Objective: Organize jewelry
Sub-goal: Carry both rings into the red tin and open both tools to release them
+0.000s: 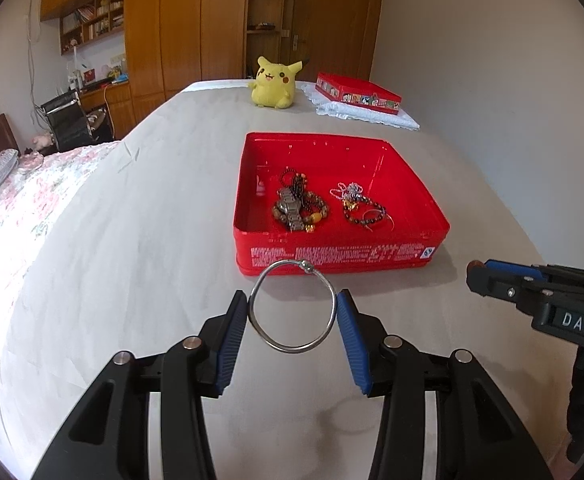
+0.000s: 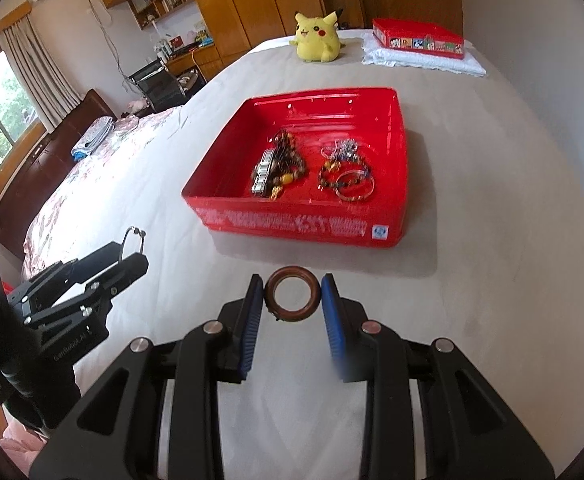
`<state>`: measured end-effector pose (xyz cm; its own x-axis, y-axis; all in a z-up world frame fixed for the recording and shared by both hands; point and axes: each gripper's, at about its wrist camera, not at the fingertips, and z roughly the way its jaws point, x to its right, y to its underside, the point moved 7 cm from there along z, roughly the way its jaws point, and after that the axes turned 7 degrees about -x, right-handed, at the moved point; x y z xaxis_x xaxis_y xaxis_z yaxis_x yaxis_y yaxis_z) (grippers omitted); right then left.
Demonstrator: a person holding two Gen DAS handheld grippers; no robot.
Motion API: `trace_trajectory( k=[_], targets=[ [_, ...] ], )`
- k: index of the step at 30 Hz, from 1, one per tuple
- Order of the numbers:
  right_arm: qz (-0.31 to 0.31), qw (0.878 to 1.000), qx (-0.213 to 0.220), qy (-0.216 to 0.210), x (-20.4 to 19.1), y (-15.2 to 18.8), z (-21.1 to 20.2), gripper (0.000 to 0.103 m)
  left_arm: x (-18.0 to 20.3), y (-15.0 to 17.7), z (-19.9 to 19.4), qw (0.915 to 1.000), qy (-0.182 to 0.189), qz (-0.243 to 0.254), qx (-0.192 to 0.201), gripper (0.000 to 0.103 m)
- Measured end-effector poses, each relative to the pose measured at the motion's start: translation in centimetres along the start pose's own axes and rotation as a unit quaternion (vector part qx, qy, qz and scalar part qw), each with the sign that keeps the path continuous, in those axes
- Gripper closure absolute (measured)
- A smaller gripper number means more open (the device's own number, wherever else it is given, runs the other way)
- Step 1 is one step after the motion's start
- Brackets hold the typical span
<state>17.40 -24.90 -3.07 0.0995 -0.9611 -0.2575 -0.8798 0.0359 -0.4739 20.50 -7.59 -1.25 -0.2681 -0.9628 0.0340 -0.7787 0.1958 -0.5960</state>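
Note:
An open red tin point(image 1: 332, 256) point(image 2: 292, 224) sits on the bed and holds a metal watch point(image 1: 289, 210) point(image 2: 263, 176) and several beaded bracelets point(image 1: 366, 212) point(image 2: 348, 178). My left gripper point(image 1: 292, 308) is shut on a thin silver bangle point(image 1: 263, 334), held above the cover just in front of the tin. In the right wrist view that left gripper point(image 2: 131, 256) shows at the left with the silver bangle point(image 2: 133, 236) standing upright in it. My right gripper point(image 2: 292, 300) is shut on a brown wooden ring point(image 2: 292, 280), also in front of the tin. From the left wrist view, the right gripper point(image 1: 478, 276) shows at the right edge.
A yellow plush toy point(image 1: 273, 82) point(image 2: 318, 38) sits at the far end of the bed. Beside it the tin's red lid point(image 1: 358, 94) point(image 2: 418, 38) rests on a folded white cloth point(image 1: 372, 114). A floral quilt point(image 1: 19, 208) covers the left side. Wooden cupboards stand behind.

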Motion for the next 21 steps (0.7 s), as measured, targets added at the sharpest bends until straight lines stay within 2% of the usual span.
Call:
trace_trajectory(
  k=[10,21],
  targets=[
    [0.005,1.000,0.015,0.003,0.8,-4.2,0.1,0.074,-0.1,-4.3,1.3,1.0000,-0.002,-0.006,0.008,0.057],
    [0.024,1.000,0.011,-0.005,2.2,-9.0,3.7,0.075,0.0,-9.9,5.2,0.9997,0.007,-0.021,0.013,0.057]
  ],
)
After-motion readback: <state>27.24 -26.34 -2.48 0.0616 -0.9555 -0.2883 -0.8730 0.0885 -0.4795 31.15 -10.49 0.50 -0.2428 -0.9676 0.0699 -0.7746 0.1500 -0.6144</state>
